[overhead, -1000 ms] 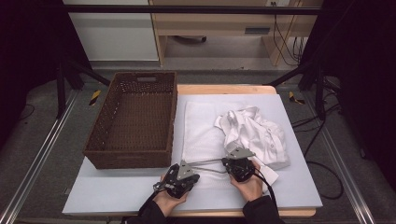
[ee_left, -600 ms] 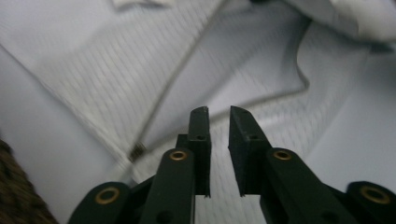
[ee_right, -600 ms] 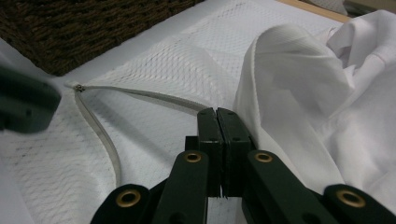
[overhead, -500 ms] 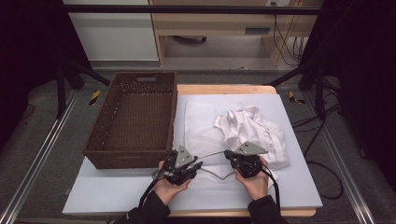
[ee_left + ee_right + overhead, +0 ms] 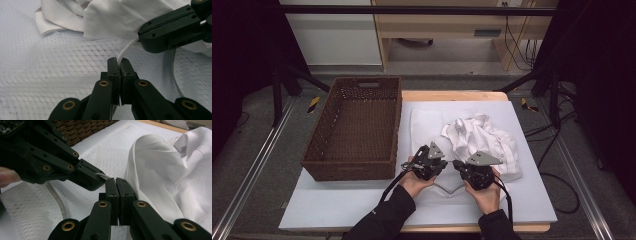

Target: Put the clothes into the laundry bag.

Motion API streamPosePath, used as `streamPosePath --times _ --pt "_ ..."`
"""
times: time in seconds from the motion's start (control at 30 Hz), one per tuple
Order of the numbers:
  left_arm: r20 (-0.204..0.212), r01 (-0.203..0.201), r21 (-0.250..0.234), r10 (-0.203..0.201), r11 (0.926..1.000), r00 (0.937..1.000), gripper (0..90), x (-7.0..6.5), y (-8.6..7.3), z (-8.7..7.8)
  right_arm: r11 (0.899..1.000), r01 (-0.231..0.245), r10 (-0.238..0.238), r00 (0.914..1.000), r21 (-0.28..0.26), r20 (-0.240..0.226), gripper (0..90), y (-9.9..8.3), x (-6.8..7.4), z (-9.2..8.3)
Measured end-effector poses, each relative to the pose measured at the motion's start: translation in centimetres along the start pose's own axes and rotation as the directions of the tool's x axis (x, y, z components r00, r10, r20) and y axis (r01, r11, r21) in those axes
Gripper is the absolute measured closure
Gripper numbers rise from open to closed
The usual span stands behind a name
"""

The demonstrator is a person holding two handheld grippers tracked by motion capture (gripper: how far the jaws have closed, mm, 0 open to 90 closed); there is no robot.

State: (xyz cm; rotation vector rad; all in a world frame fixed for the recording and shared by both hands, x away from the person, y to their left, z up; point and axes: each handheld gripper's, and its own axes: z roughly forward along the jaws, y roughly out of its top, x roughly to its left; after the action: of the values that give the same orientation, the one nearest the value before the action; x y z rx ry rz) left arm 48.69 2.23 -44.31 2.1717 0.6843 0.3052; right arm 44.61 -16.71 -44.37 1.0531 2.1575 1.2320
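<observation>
Both tools, left tool (image 5: 430, 161) and right tool (image 5: 472, 172), pinch the mesh cloth's hem (image 5: 126, 49) beside the basket (image 5: 354, 125); spreading likely follows.

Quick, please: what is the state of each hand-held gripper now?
Left hand-held gripper: closed on the white mesh bag's edge strip.
Right hand-held gripper: closed on the same strip.

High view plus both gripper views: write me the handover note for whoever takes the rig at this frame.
Left gripper: shut on the white edge band of the mesh bag.
Right gripper: shut on the same band, close beside the left.
White garment: crumpled on the mesh bag, right of the wicker basket.
Done: both grips on the bag's near edge.
Left: probably opening the bag; nothing is in the basket yet.
</observation>
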Motion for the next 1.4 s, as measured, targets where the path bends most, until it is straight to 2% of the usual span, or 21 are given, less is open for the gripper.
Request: streamPosePath --times 0.07,0.23,0.3,0.33,0.4,0.43,0.57,0.67,0.77,0.8,0.87,0.93,1.0,1.1,1.13,1.17,1.2,1.27,1.3,1.4 --pt "0.018 0.01 -0.02 -0.01 0.9998 0.9998 89.1 0.0 0.1 -0.7 1.0 -0.002 0.002 1.0 -0.007 -0.004 84.8 0.0 0.0 -0.3" --pt "0.027 0.009 -0.034 -0.008 0.9994 0.9996 89.2 -0.1 0.2 -2.1 0.998 0.011 -0.011 0.9999 -0.063 -0.009 68.9 -0.3 -0.4 -3.9" --pt "0.03 0.013 -0.035 -0.012 0.9993 0.9995 89.2 -0.1 0.1 -2.2 1.0 0.012 -0.012 0.9998 -0.025 0.015 61.5 -1.1 -0.7 -4.6" --pt "0.031 0.016 -0.036 -0.015 0.9992 0.9994 89.2 -0.1 0.1 -2.3 1.0 0.026 -0.025 0.999 -0.011 0.037 57.2 -1.7 -0.8 -4.8" --pt "0.029 0.02 -0.038 -0.019 0.9991 0.9994 89.2 -0.2 0.2 -2.3 0.999 0.022 -0.024 0.9975 0.027 0.066 48.7 -2.9 -1.2 -4.6" --pt "0.028 0.022 -0.036 -0.021 0.9991 0.9994 89.1 -0.3 0.2 -2.3 0.998 0.016 -0.02 0.9973 0.054 0.07 46.1 -3.5 -1.5 -4.4" --pt "0.03 0.029 -0.038 -0.028 0.9989 0.9992 89.2 -0.2 0.2 -2.3 0.994 -0.019 0.011 0.9971 0.109 0.076 36.2 -4.9 -2.3 -3.9" --pt "0.032 0.036 -0.045 -0.035 0.9983 0.9989 89.1 -0.3 0.2 -2.3 0.987 -0.057 0.046 0.9958 0.149 0.08 37.6 -5.7 -2.7 -3.2" --pt "0.034 0.032 -0.047 -0.03 0.9984 0.999 89.1 -0.5 0.2 -2.2 0.982 -0.068 0.055 0.9954 0.176 0.078 47.0 -6.2 -3.2 -2.3" --pt "0.037 0.034 -0.049 -0.033 0.9982 0.9988 89.1 -0.5 0.2 -2.2 0.982 -0.069 0.055 0.9948 0.176 0.086 52.5 -6.2 -3.2 -2.4" --pt "0.041 0.043 -0.054 -0.041 0.9976 0.9983 89.1 -0.4 0.2 -2.1 0.98 -0.08 0.065 0.994 0.183 0.088 71.5 -6.0 -3.4 -2.6" --pt "0.039 0.046 -0.055 -0.044 0.9974 0.9983 89.1 -0.5 0.2 -2.0 0.978 -0.092 0.076 0.993 0.186 0.09 79.9 -5.9 -3.5 -2.8" --pt "0.04 0.054 -0.06 -0.052 0.9968 0.9979 89.1 -0.4 0.1 -2.1 0.981 -0.091 0.075 0.9924 0.17 0.098 82.6 -5.6 -3.7 -3.3" --pt "0.041 0.067 -0.062 -0.064 0.9958 0.9971 89.1 -0.2 0.1 -2.2 0.992 -0.091 0.081 0.9901 0.09 0.115 82.5 -4.8 -3.9 -4.9" --pt "0.042 0.07 -0.063 -0.068 0.9956 0.9968 89.1 -0.1 0.1 -2.3 0.994 -0.098 0.093 0.9898 0.042 0.108 82.6 -4.3 -3.9 -5.7" --pt "0.041 0.074 -0.063 -0.072 0.9952 0.9965 89.2 -0.1 0.1 -2.3 0.996 -0.092 0.089 0.9908 0.018 0.101 82.7 -4.0 -3.9 -6.2" --pt "0.042 0.075 -0.063 -0.072 0.9952 0.9965 89.2 -0.1 0.2 -2.3 0.996 -0.083 0.085 0.9933 -0.023 0.079 82.9 -3.5 -3.6 -6.8" --pt "0.046 0.092 -0.075 -0.088 0.993 0.995 89.2 0.0 0.4 -2.4 0.995 -0.068 0.07 0.9973 -0.07 0.022 83.2 -2.7 -2.8 -7.2" --pt "0.049 0.102 -0.079 -0.098 0.9916 0.9939 89.2 0.0 0.6 -2.5 0.995 -0.053 0.051 0.9984 -0.083 -0.024 83.2 -2.1 -1.9 -7.0" --pt "0.046 0.112 -0.088 -0.108 0.9898 0.9931 89.2 -0.1 1.1 -2.7 0.999 0.004 -0.008 0.9971 -0.049 -0.076 83.2 -1.3 0.3 -5.3"
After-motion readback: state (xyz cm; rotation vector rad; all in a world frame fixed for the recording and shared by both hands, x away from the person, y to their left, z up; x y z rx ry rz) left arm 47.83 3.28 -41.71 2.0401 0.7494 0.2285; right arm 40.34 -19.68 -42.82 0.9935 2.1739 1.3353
